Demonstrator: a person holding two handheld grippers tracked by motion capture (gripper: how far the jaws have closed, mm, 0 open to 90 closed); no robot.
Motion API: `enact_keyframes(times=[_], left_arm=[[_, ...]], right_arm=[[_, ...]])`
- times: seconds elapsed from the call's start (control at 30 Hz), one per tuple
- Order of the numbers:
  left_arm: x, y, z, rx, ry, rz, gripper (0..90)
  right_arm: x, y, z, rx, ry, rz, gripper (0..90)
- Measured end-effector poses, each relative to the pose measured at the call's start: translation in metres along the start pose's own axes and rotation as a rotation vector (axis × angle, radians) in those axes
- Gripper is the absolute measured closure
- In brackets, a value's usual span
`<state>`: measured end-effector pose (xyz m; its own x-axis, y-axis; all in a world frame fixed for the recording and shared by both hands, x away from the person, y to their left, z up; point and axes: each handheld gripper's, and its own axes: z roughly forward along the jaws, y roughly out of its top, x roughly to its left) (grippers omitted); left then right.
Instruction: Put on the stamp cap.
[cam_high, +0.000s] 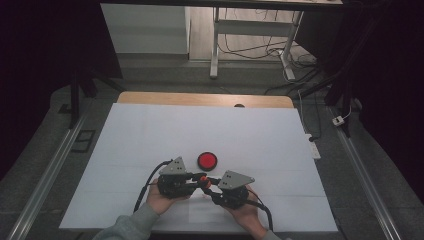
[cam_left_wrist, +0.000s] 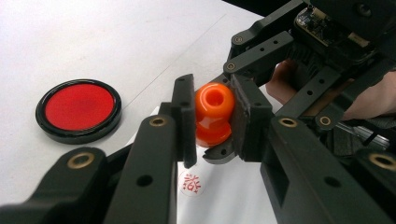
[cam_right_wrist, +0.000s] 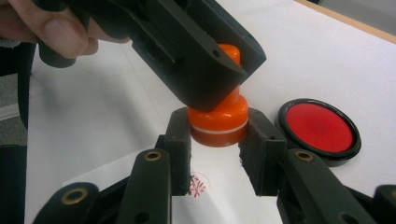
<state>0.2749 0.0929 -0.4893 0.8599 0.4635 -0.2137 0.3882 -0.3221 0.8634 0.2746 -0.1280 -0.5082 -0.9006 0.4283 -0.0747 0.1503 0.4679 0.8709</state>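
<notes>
Both grippers are locked onto one small orange stamp (cam_left_wrist: 214, 114), held just above the white paper (cam_high: 150, 135) on the surface. The left gripper (cam_high: 199, 179) has its fingers (cam_left_wrist: 184, 116) pinching the knobbed handle end. The right gripper (cam_high: 209, 189) has its fingers (cam_right_wrist: 180, 140) clamped on the wider base, right at the pale seam. That looks like a two-handed hold for pulling or twisting the stamp's halves apart, or for steadying it before a press (my read, not a certainty).

Directly under the stamp sits a round red imprint (cam_right_wrist: 200, 184) on the paper, so the stamp hangs right over its own mark. The red ink pad (cam_high: 207, 160) in its black case lies just beyond the grippers, close by and lidless, handy for re-inking.

From the high view, both forearms come in from the bottom edge, and the hands (cam_high: 160, 199) cup the gripper bodies from below. The two grippers angle inward, tips meeting at the middle. The left one lies nearly level, the right tilts up towards it.
</notes>
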Motion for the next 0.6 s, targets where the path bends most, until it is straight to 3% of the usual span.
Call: enact_keyframes(times=[0.27,0.6], left_arm=[[-0.0008,0.0060,-0.0038,0.030,0.001,0.029,72.3],[-0.0004,0.0064,-0.0049,0.014,-0.004,0.034,72.1]], right_arm=[[0.0003,0.0018,-0.0006,-0.007,0.008,0.003,64.4],[-0.0010,0.0015,-0.0010,-0.026,0.016,0.003,63.2]])
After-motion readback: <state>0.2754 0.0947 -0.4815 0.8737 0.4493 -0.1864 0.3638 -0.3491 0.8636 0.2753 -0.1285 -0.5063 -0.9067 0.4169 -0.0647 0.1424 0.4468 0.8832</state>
